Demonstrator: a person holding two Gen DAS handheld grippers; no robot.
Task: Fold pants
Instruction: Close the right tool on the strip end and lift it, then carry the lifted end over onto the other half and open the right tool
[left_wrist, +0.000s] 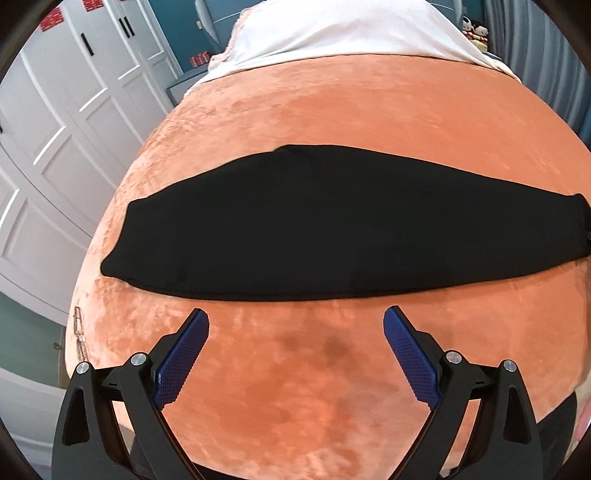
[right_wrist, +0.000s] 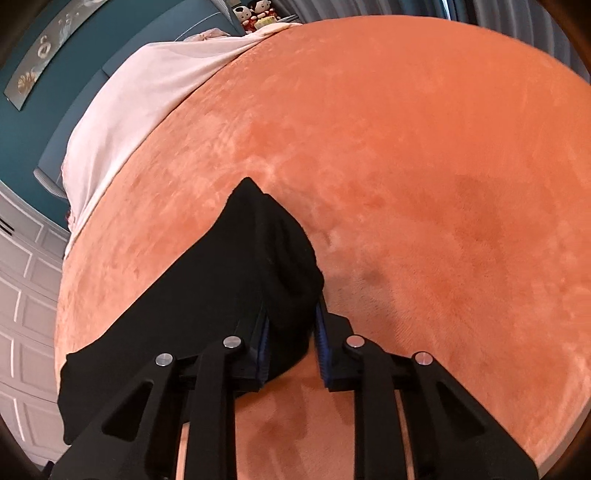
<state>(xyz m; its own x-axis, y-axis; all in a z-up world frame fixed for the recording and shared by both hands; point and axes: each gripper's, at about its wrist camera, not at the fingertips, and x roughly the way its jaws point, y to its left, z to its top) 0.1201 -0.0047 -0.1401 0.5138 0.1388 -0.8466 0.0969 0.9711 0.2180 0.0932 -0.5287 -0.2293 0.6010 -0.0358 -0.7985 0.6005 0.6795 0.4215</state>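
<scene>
I am holding my left claw (left_wrist: 296, 325) wide open above an orange plush bedspread (left_wrist: 332, 110), its two blue ribbed pads (left_wrist: 183, 358) spread far apart and touching nothing. Just ahead of its fingertips, a pair of black pants (left_wrist: 332, 225) is lying flat on the bed as a long narrow band, running from the claw's left side out to its right. Beyond the pants, a white sheet (left_wrist: 332, 29) is covering the far end of the bed, and white wardrobe doors (left_wrist: 55, 129) are standing off to the claw's left.

My right claw (right_wrist: 291, 314) is pinching one end of the pants (right_wrist: 236, 266), its pads pressed in on a bunched fold of the black fabric. The cloth is rising to a point just ahead of this claw and trailing away to its left and back toward me. The orange bedspread (right_wrist: 424, 147) is stretching out ahead and to the claw's right.
</scene>
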